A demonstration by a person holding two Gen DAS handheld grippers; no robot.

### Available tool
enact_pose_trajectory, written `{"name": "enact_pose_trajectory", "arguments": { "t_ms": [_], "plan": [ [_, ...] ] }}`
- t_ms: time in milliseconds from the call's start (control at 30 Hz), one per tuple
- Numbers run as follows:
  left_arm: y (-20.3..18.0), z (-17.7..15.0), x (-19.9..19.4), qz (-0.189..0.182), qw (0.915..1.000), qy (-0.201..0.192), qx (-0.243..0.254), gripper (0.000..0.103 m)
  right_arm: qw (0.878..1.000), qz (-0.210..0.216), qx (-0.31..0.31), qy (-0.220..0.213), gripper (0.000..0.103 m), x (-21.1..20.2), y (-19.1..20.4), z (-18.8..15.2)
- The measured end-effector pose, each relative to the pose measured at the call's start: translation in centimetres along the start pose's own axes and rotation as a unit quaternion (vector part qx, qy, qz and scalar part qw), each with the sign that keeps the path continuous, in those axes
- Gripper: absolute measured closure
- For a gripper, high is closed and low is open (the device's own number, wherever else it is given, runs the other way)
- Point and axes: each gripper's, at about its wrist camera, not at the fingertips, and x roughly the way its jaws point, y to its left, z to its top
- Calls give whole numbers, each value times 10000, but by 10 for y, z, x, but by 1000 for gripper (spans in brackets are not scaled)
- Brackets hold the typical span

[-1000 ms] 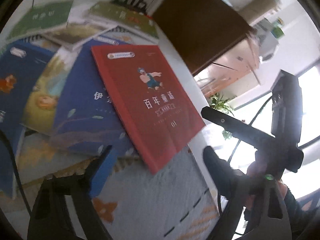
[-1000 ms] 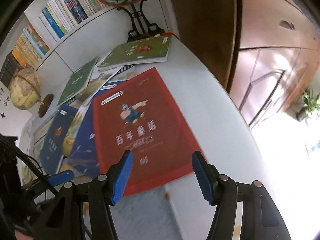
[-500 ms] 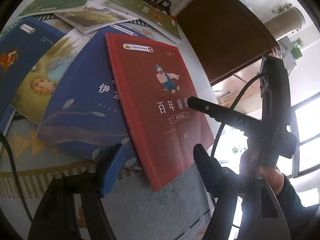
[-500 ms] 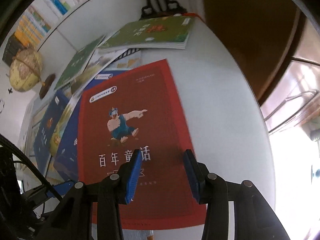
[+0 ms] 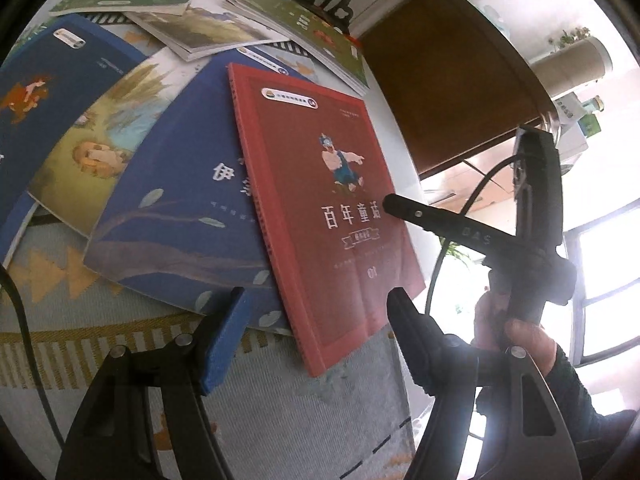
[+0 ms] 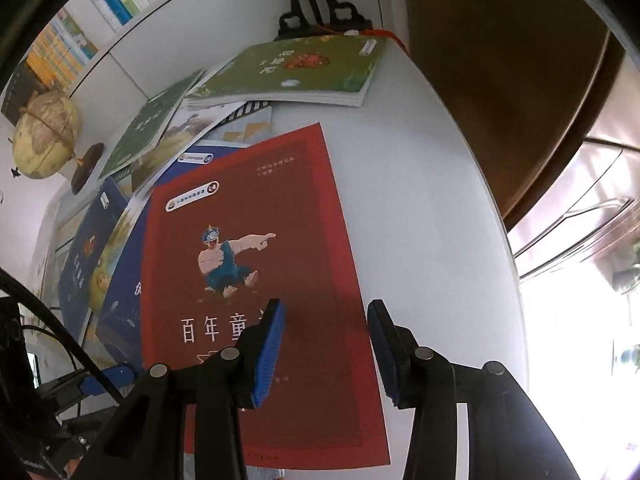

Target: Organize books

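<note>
A red book (image 5: 328, 208) with a cartoon figure lies on top of a fan of overlapping books, its near corner between my left gripper's (image 5: 316, 328) open fingers, which do not touch it. In the right wrist view the same red book (image 6: 256, 264) fills the middle. My right gripper (image 6: 326, 320) points steeply down at it, with one blue pad (image 6: 272, 340) over the cover and the other at the book's right edge. Nothing is clamped between them. Under the red book are a blue book (image 5: 184, 216), a yellow picture book (image 5: 96, 148) and a dark blue book (image 5: 44, 92).
Green books (image 6: 296, 72) lie at the back by a black metal stand (image 6: 316, 12). A globe (image 6: 44, 136) stands far left below bookshelves. The white table's curved edge (image 6: 480, 208) runs right of the red book, with brown furniture (image 5: 448, 68) beyond. A patterned cloth (image 5: 280, 420) covers the near side.
My right gripper has come down and forward over the red book's right edge and its jaws have narrowed. The left gripper has rolled a little and narrowed slightly.
</note>
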Motion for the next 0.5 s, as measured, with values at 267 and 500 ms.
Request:
{"name": "enact_pose_trajectory", "arguments": {
  "t_ms": [267, 500],
  "plan": [
    [-1, 1, -2, 115, 9999, -30, 72, 33, 9996, 223, -177, 69, 59, -2, 18, -3],
    [31, -6, -37, 488, 9982, -265, -247, 33, 9970, 545, -540, 127, 57, 5, 59, -3]
  ]
}}
